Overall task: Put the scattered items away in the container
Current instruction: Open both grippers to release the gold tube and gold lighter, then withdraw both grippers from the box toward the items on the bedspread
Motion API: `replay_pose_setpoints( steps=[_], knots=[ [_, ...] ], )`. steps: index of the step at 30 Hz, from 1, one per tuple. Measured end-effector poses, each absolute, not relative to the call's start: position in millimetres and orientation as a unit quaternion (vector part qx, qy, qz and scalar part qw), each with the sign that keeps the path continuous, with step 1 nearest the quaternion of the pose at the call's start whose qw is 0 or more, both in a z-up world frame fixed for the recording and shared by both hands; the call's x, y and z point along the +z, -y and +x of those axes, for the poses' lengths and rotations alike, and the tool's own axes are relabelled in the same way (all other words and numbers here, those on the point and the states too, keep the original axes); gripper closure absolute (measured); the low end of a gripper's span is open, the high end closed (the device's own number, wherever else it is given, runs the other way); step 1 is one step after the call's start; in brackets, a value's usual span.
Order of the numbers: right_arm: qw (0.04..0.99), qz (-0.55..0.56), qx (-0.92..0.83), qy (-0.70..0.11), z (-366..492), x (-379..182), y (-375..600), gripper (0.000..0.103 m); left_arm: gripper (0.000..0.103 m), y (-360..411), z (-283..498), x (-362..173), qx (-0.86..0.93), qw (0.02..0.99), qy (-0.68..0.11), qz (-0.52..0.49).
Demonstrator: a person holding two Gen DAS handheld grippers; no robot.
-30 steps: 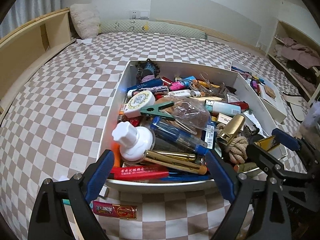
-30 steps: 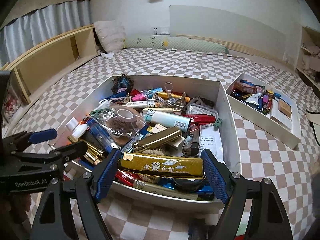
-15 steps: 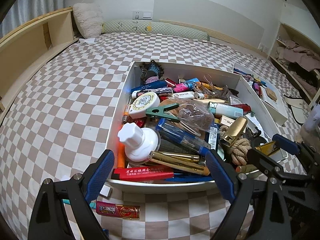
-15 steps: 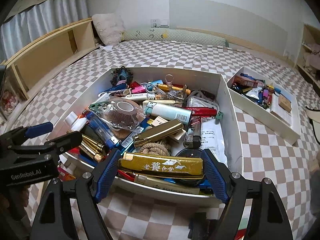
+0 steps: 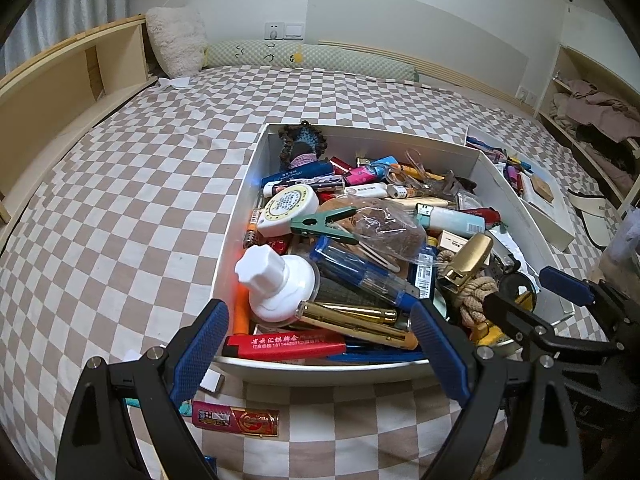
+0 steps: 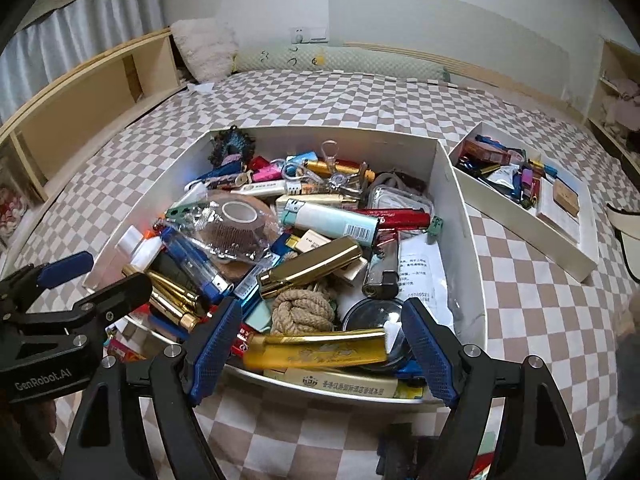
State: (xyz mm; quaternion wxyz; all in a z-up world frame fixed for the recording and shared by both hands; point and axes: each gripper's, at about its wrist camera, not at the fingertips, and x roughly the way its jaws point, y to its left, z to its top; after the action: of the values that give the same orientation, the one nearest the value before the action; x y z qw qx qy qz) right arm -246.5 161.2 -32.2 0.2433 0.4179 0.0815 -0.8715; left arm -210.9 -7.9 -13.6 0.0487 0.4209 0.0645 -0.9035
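Right wrist view: my right tool (image 6: 322,342) spread, gold box (image 6: 316,350) dropping free at lower centre over the container (image 6: 460,216); left tool (image 5: 320,346) spread, empty; I'd next take the red lighter (image 5: 236,417) on the bed, lower left

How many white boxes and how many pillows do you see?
White boxes: 2, the big box and the small box
Pillows: 2, the fluffy pillow and the long green pillow
Total: 4
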Motion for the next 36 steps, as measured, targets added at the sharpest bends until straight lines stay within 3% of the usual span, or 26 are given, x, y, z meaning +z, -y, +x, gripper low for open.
replay_pose_setpoints(
  steps=[15, 18, 36],
  knots=[
    [0.233, 0.419, -0.873, -0.085, -247, -34, -164, 0.017, 0.01, 10, -210, -13, -0.903, 0.054, -0.065, 0.421],
    [0.23, 0.415, -0.876, -0.087, -246, -33, -165, 0.002, 0.001, 11, -209, -13, -0.903, 0.06, -0.064, 0.421],
    [0.219, 0.391, -0.889, -0.09, -239, -23, -172, 0.0, 0.0, 12, -202, -10, -0.905, 0.077, -0.04, 0.416]
  ],
)
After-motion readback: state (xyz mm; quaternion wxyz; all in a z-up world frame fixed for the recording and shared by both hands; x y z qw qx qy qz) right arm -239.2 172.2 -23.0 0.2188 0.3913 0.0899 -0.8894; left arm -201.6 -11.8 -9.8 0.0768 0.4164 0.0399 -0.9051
